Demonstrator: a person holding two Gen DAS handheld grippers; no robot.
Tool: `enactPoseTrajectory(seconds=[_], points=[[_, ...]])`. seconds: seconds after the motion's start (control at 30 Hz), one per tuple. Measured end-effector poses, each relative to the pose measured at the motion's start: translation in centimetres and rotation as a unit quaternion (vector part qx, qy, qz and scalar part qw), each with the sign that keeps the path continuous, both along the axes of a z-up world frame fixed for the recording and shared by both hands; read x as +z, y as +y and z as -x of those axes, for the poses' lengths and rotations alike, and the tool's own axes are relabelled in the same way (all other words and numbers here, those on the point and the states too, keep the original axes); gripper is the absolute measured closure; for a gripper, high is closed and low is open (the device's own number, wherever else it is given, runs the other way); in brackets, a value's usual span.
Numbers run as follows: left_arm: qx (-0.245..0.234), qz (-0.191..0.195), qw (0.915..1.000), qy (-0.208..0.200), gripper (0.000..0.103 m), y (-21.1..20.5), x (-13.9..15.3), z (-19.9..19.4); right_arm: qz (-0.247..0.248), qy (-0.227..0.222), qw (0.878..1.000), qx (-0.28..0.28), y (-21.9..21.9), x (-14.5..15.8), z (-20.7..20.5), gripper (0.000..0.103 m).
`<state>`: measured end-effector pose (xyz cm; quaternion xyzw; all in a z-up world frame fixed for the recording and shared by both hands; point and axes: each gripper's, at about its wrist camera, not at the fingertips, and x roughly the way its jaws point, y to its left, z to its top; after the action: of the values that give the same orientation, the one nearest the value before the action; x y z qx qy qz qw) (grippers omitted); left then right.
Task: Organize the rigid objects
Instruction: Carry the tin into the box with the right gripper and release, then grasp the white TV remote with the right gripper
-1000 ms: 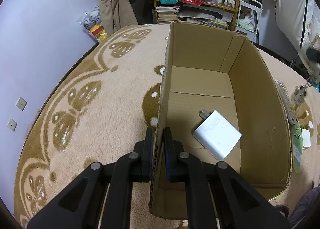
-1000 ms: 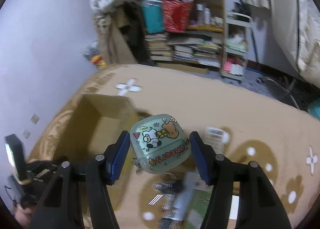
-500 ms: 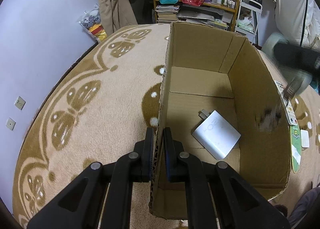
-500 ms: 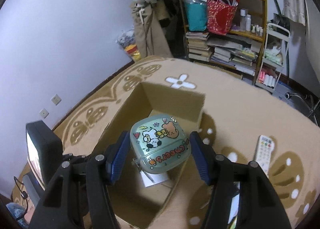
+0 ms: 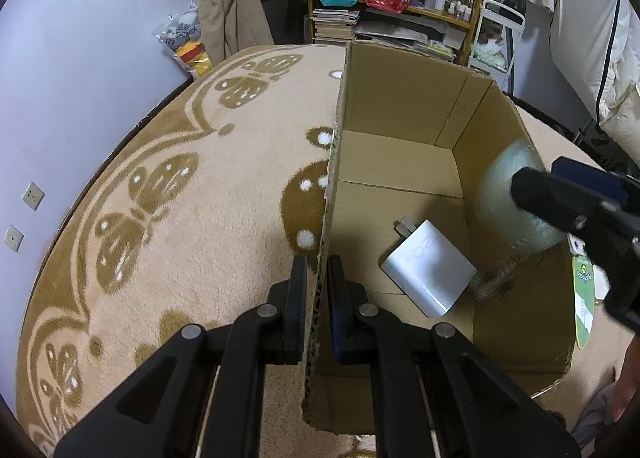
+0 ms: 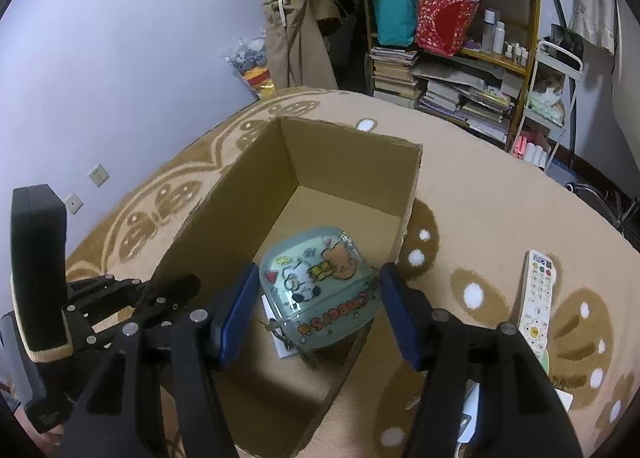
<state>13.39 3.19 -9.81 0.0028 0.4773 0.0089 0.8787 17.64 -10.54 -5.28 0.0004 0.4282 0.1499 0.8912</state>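
Since a second ago, swung in from over the carpet (image 6: 480, 185) to above the open cardboard box (image 6: 352, 161), tilted down: right gripper (image 6: 316, 298), jaws part-spread and clamping the pale green cartoon case (image 6: 320, 282). Beige flower-patterned carpet below, lilac wall (image 5: 80, 57), crowded bookshelf (image 6: 452, 57) behind. Left gripper (image 5: 318, 290) pressed together on the box's near wall; white charger (image 5: 428, 266) inside; remote (image 6: 536, 294) on carpet right.
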Motion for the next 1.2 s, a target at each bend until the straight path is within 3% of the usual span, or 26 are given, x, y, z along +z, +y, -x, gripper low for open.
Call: enactPoseTrajectory(seconds=[0.2, 0.27, 0.43, 0.63, 1.2], points=[[-0.002, -0.002, 1.0000, -0.005, 0.095, 0.0, 0.3, 0.1, 0.002, -0.008, 1.000, -0.027, -1.8, 1.2, -0.5, 0.035], [-0.003, -0.003, 1.0000, -0.005, 0.095, 0.0, 0.2, 0.1, 0.011, -0.012, 0.999, -0.036, -2.8, 1.5, -0.7, 0.024], [-0.002, -0.006, 1.0000, -0.006, 0.095, -0.1, 0.3, 0.1, 0.031, -0.031, 0.998, -0.051, -5.5, 2.0, -1.3, 0.010], [-0.002, -0.009, 0.9999, -0.005, 0.095, -0.2, 0.3, 0.2, 0.034, -0.018, 0.995, -0.095, -9.1, 1.5, -2.9, 0.009], [-0.003, -0.017, 0.9998, -0.006, 0.095, -0.2, 0.2, 0.2, 0.019, 0.024, 0.979, -0.203, -15.7, -4.1, -4.1, 0.009]])
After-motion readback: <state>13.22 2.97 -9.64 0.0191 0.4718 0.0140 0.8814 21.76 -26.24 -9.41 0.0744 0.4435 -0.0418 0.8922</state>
